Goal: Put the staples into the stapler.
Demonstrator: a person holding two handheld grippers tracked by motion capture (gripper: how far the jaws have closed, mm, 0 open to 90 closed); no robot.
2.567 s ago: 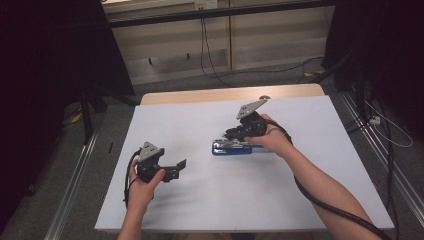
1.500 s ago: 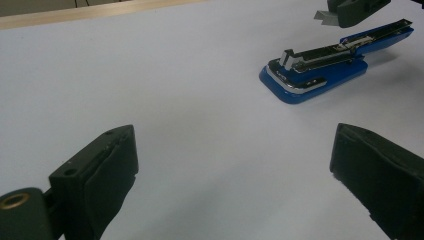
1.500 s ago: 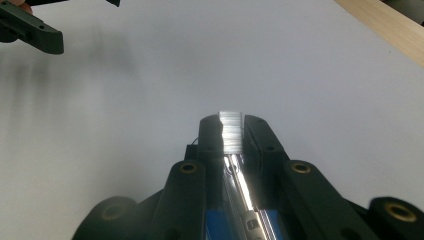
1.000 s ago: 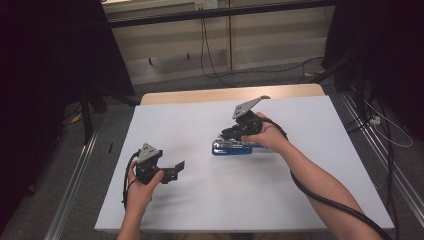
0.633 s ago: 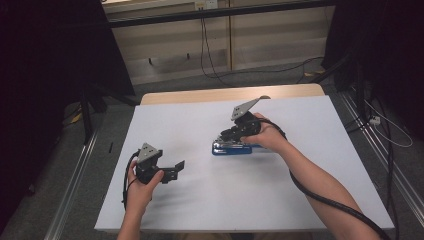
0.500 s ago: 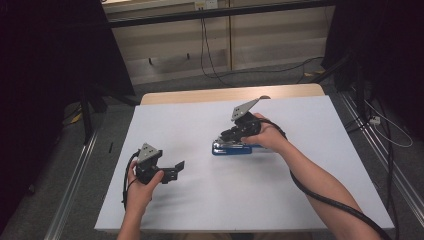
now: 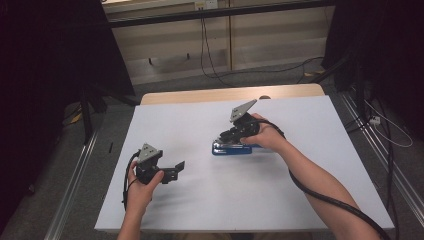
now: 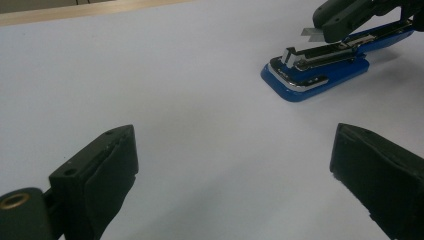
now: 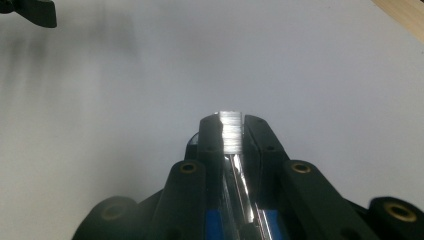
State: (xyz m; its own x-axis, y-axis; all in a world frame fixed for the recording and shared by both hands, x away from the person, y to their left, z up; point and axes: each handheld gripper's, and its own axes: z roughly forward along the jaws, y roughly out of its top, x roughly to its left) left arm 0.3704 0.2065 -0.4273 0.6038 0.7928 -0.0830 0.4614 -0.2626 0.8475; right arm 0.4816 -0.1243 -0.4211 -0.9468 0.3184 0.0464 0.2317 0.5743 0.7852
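Holding a strip of staples pinched in the right gripper over the blue stapler, we should lower it straight into the channel. The left gripper rests on the bench, jaws open and empty.

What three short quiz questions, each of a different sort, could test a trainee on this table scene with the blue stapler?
1. True or false: the left gripper is closed on the blue metal stapler.
2. Multiple choice: what do the jaws of the right gripper clamp? A) a cable B) a silvery strip of staples C) nothing
3. Fill in: the stapler lies on the ___ table cover.

Key: 1 false, its jaws stand wide open, apart from the stapler; 2 B; 3 white.
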